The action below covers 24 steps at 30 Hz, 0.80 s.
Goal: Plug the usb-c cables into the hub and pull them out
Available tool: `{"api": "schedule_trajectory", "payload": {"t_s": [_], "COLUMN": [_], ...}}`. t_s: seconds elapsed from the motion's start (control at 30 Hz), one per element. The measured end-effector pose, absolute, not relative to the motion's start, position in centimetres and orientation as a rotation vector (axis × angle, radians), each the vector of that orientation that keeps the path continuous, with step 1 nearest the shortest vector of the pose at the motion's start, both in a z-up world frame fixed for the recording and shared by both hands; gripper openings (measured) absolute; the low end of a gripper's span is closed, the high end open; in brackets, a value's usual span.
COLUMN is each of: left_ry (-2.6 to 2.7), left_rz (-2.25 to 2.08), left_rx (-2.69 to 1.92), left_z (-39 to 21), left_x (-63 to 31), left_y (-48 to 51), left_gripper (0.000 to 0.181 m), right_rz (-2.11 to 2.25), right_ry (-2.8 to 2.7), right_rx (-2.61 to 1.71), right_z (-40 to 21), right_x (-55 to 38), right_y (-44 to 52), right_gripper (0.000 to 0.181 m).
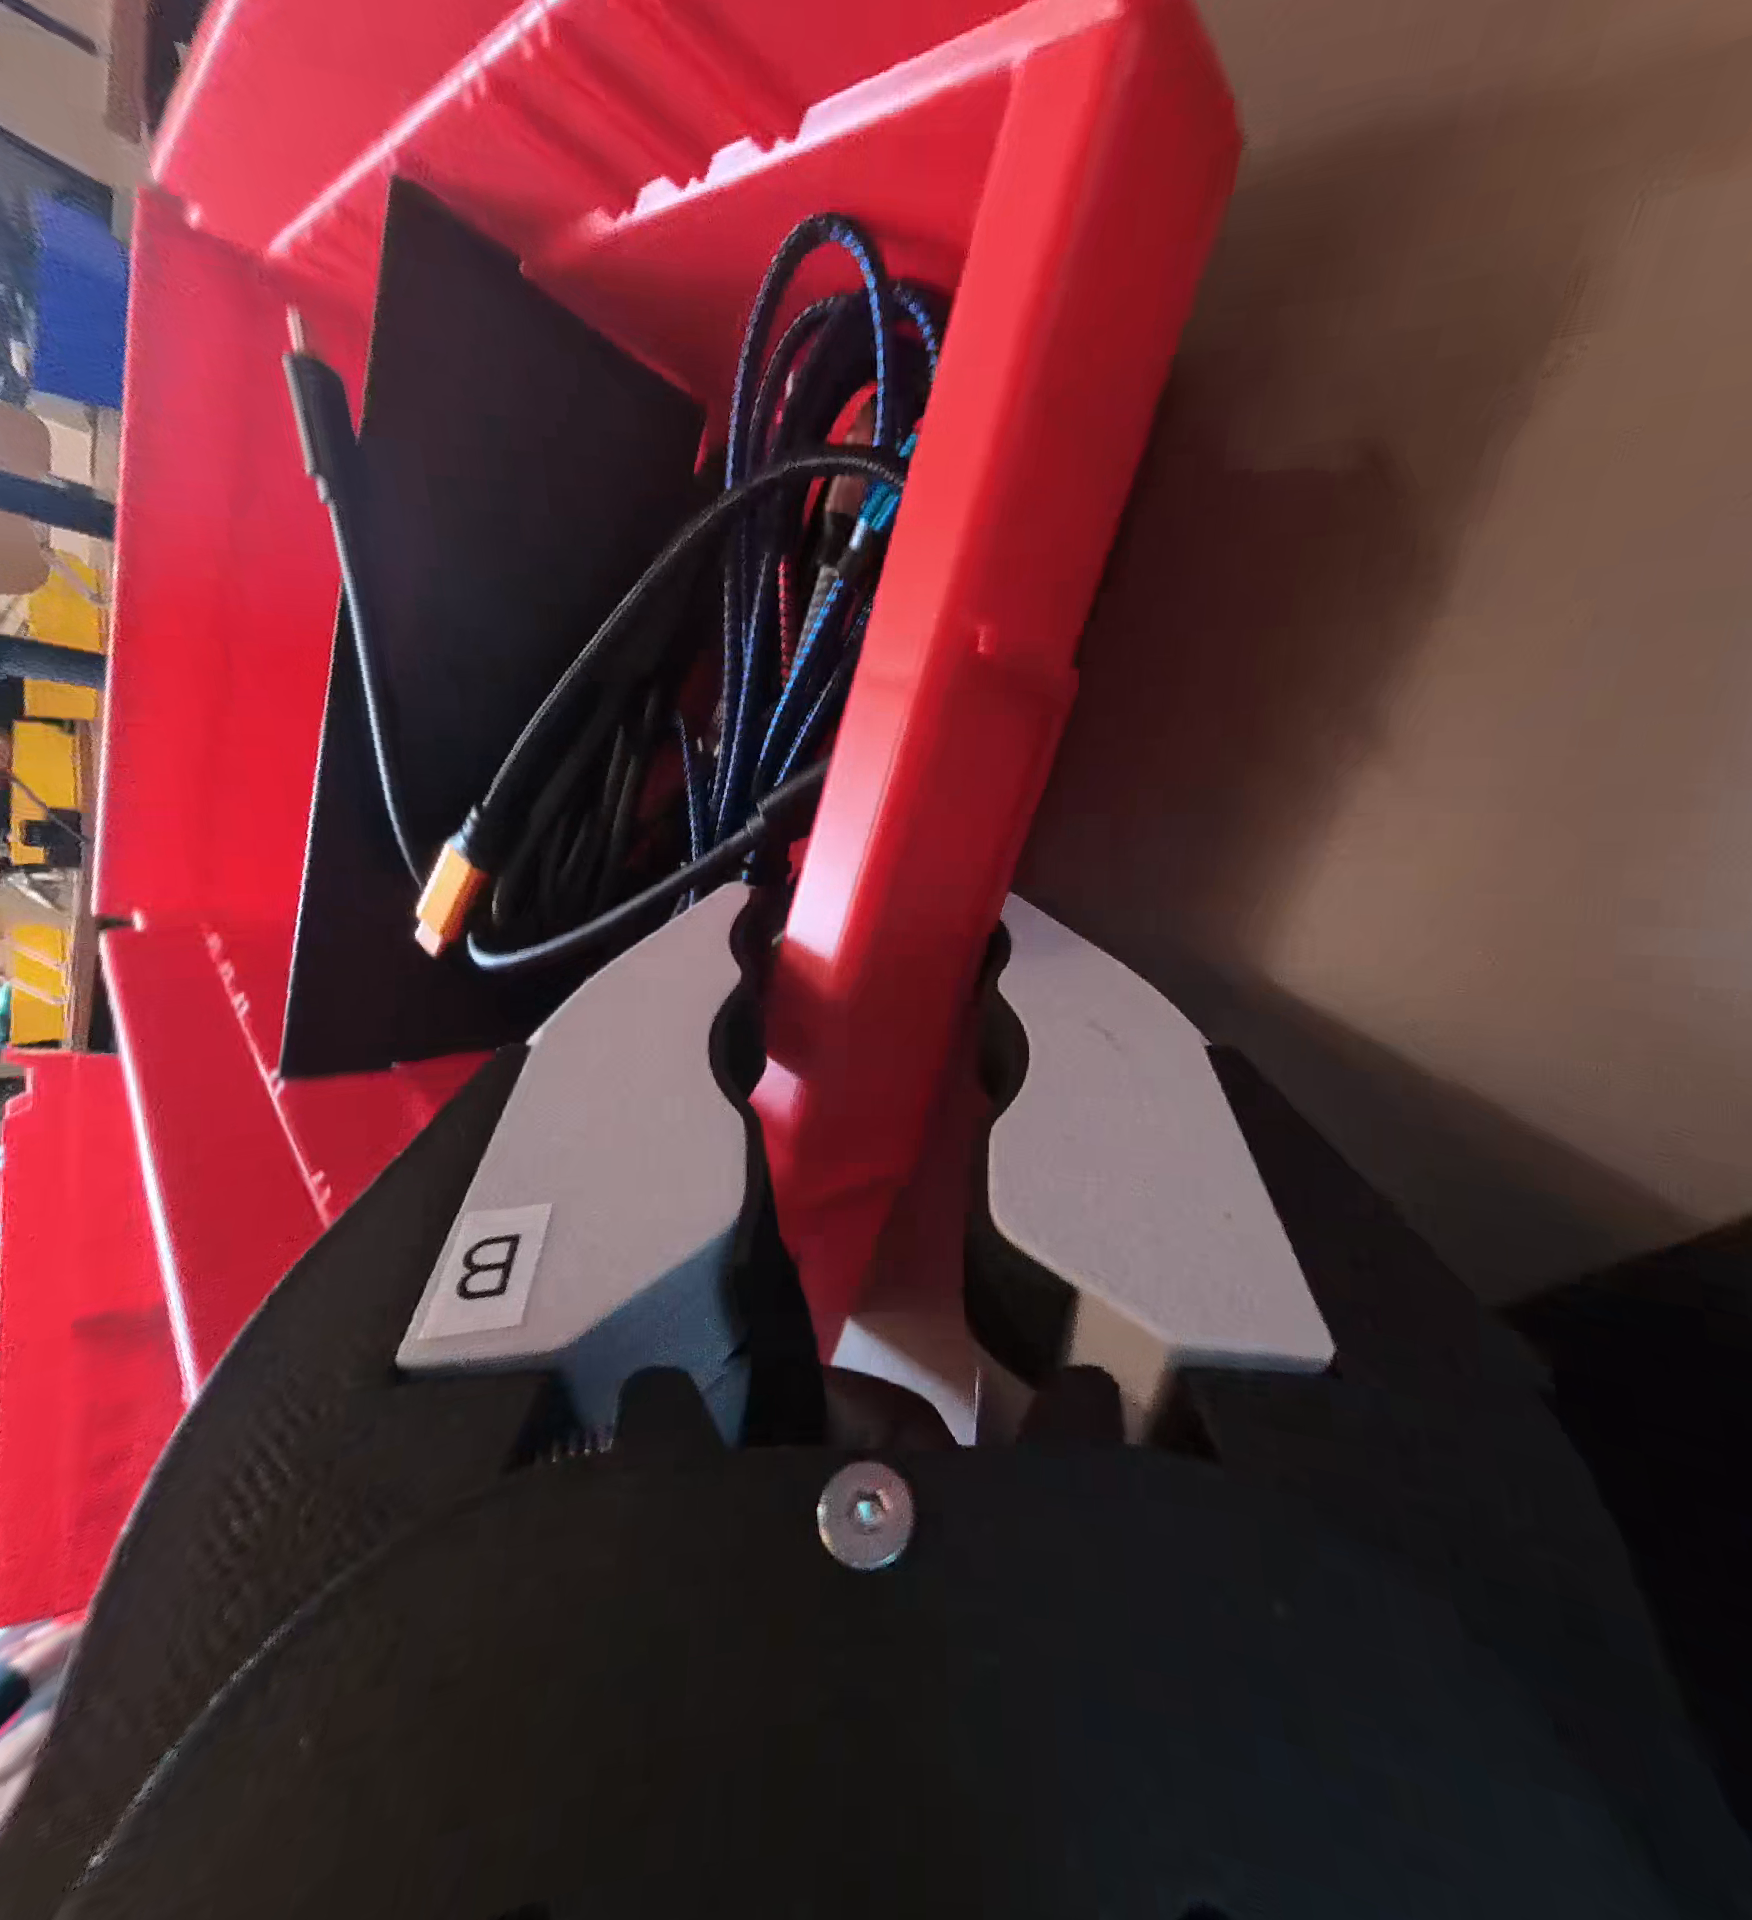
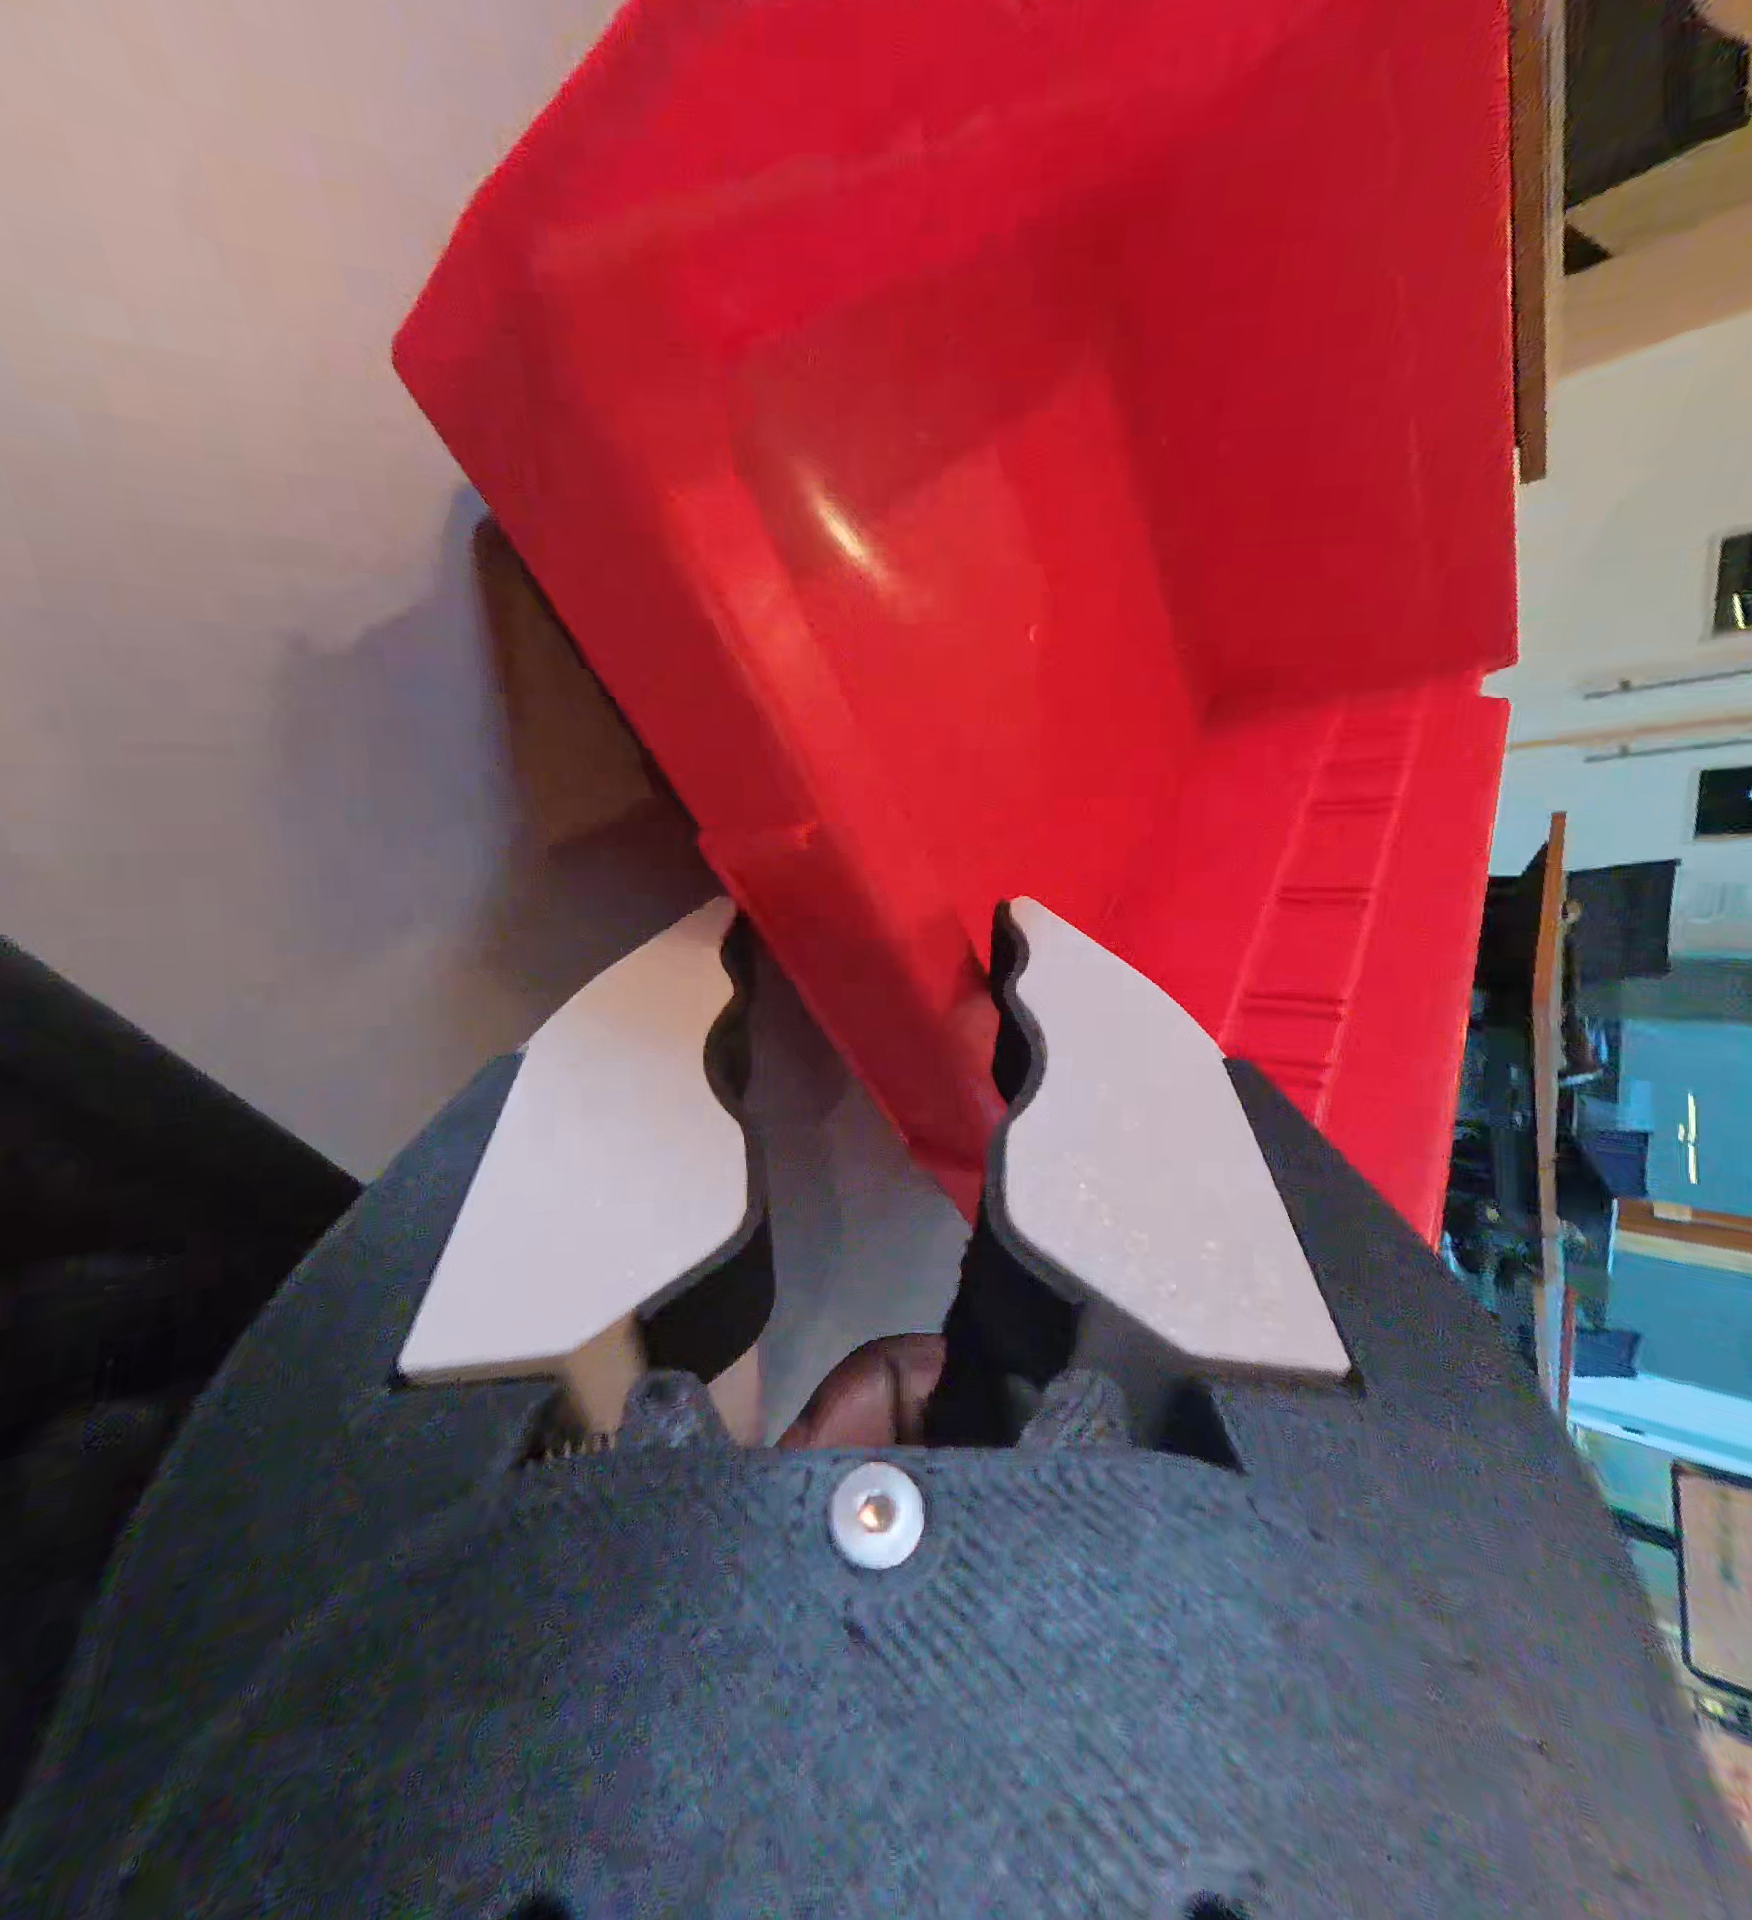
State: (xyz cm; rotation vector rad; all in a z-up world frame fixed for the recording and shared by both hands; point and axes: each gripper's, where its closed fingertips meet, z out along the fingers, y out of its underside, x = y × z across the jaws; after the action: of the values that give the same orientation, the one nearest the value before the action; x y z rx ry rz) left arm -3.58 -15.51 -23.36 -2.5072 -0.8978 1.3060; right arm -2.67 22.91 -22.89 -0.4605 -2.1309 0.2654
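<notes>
On either side of the red bin (image 1: 955, 727), the left tongs (image 1: 872, 925) and right tongs (image 2: 861, 914) are each pinching a wall, likely to carry it; the usb-c cables (image 1: 747, 644) are lying coiled inside, no hub visible.

Two tongs, one per hand: the left tongs (image 1: 872, 920) and the right tongs (image 2: 861, 914). One red bin (image 1: 913, 748) caught by its wall between each pair of tips. Ahead of the left tongs, inside the bin: one tangle of braided cables (image 1: 789, 623), strands too knotted to count, two loose plugs in plain sight, one orange (image 1: 448, 896), one black (image 1: 316, 400), and one black sheet (image 1: 477, 582)
</notes>
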Motion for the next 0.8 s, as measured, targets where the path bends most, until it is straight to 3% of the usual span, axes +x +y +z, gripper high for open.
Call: {"api": "schedule_trajectory", "payload": {"t_s": [0.33, 0.8], "left_ry": [-0.666, -0.834], "left_rz": [1.280, 1.311], "left_rx": [-2.532, -2.518], "left_z": [-23.2, -23.1], "left_x": [1.4, 4.7], "left_y": [-23.3, -28.7], "left_gripper": [0.040, 0.043], "right_rz": [0.138, 0.213], "right_ry": [-2.063, -1.857], "right_rx": [-0.612, -0.681], "right_z": [-22.7, -22.3], "right_x": [-1.4, 2.9], "right_y": [33.0, 43.6], "right_gripper": [0.043, 0.048]}}
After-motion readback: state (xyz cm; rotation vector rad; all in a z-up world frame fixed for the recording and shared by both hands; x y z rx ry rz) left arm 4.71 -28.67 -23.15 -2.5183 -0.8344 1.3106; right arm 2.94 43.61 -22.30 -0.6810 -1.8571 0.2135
